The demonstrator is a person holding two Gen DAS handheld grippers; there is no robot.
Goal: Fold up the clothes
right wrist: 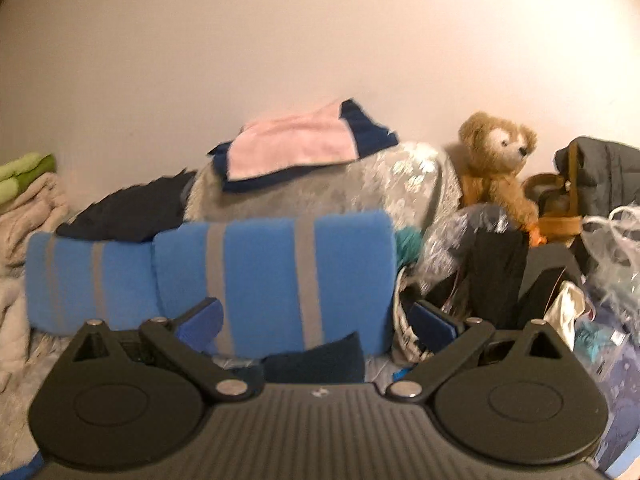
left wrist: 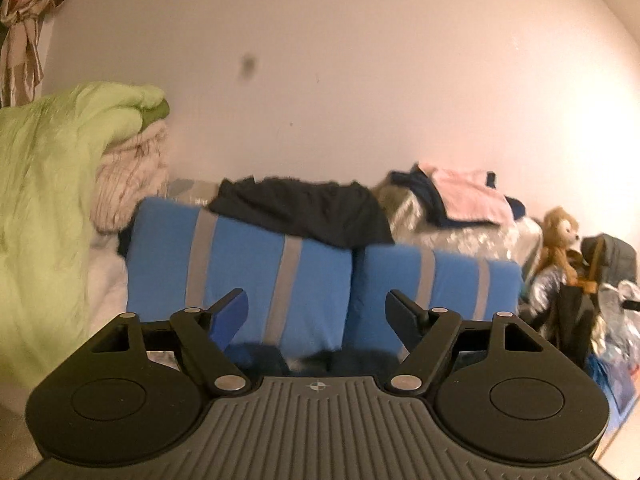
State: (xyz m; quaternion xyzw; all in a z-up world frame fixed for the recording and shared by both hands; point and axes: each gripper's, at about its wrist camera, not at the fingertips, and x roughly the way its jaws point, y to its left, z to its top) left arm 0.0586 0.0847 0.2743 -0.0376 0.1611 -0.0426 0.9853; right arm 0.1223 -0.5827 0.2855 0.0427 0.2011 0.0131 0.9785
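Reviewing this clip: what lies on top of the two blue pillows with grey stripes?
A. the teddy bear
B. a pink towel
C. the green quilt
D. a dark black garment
D. A dark black garment is draped over the top edge of the blue striped pillows; the pink cloth sits farther back on a silvery bundle, and the teddy bear sits off to the right.

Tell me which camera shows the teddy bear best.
The right wrist view: the teddy bear sits large and whole against the wall, face visible. The left wrist view shows it small, near the right edge, partly hidden by bags.
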